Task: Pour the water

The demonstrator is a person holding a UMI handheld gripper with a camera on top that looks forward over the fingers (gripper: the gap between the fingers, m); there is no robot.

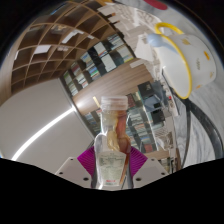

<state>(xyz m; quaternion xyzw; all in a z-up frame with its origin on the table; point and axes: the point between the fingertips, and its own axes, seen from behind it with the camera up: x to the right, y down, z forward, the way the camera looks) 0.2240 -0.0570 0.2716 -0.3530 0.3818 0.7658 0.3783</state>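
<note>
My gripper [112,165] is shut on a clear plastic bottle [112,140] with a white cap and a pale label. Both magenta pads [87,160] press on its sides. The bottle stands upright between the fingers and is lifted into the air, with the ceiling behind it. A white cup with a yellow rim and yellow handle [178,55] shows beyond the bottle, up and to the right, tilted in the view.
A wooden lattice ceiling [60,45] and shelving with windows [105,65] fill the background. A pale curved wall or surface [35,115] lies to the left.
</note>
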